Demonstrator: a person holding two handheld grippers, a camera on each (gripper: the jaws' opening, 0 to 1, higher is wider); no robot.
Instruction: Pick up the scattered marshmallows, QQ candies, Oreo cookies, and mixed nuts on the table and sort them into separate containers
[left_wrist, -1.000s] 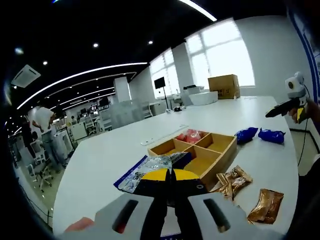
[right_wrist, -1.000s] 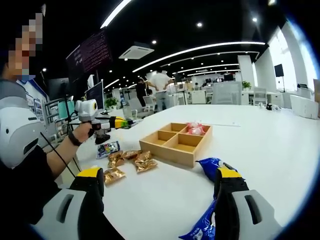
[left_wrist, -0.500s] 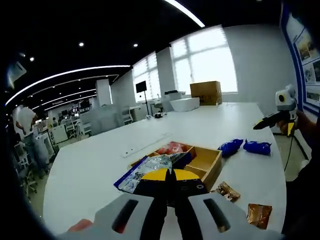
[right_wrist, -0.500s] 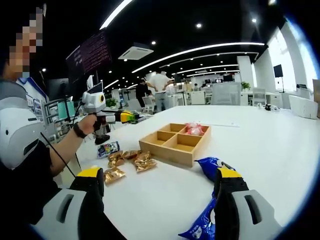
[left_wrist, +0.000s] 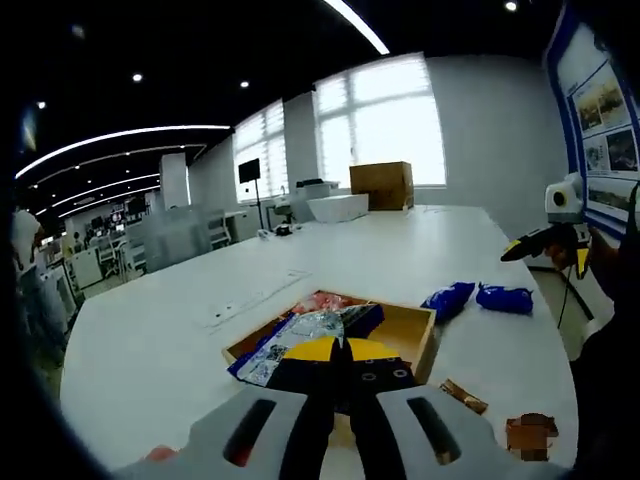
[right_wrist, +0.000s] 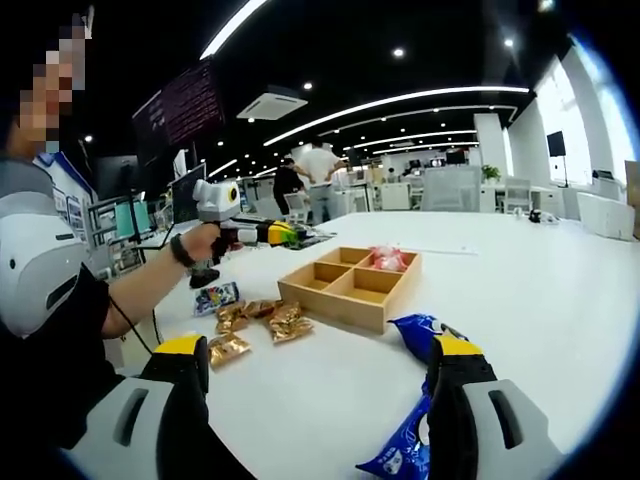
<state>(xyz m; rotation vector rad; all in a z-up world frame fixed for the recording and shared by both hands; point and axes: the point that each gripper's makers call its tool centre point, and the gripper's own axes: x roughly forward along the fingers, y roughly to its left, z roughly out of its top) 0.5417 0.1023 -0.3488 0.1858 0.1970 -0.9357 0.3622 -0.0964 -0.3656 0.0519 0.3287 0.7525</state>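
In the left gripper view the silvery packet and the left tongs hide the near half of the wooden tray, while at the bottom of the right gripper view a blue packet runs off the frame's edge.

White table: tray, snack packets
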